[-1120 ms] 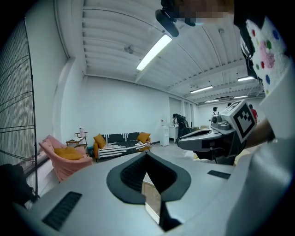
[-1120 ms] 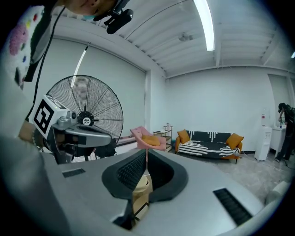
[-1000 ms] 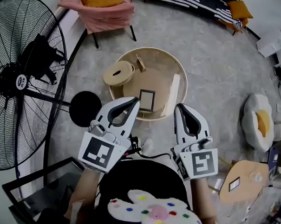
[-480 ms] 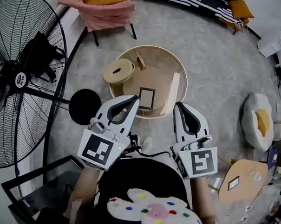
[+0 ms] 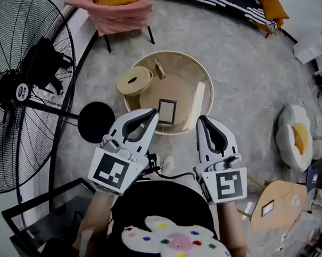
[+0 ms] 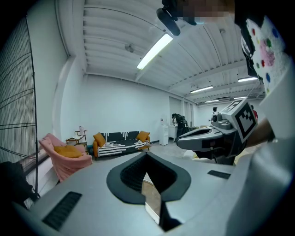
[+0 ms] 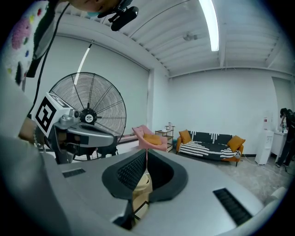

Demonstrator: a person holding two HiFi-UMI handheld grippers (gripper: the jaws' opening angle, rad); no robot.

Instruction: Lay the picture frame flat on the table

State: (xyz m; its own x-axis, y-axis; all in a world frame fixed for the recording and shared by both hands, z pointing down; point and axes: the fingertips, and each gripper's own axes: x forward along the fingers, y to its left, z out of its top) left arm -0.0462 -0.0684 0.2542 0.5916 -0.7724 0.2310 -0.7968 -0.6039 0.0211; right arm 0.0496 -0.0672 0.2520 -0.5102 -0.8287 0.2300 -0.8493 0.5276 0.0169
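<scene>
A small dark picture frame (image 5: pixel 167 110) appears to stand upright near the front edge of the round wooden table (image 5: pixel 206 79) on the floor below me. Both grippers hover side by side above that edge, apart from the frame. My left gripper (image 5: pixel 152 116) is just left of the frame, shut with nothing between its jaws (image 6: pixel 146 156). Right of the frame, my right gripper (image 5: pixel 200 121) is also shut and empty (image 7: pixel 146 161). Each gripper shows in the other's view: the right gripper (image 6: pixel 216 138) and the left gripper (image 7: pixel 85 136).
The table also carries a round wooden lid-like piece (image 5: pixel 134 80), a small wooden block (image 5: pixel 161 72) and an upright pale board (image 5: pixel 196 106). A big floor fan (image 5: pixel 24 87) stands at the left, a pink chair (image 5: pixel 115 9) behind, and an egg-shaped cushion (image 5: pixel 296 139) and a side table (image 5: pixel 277 207) at the right.
</scene>
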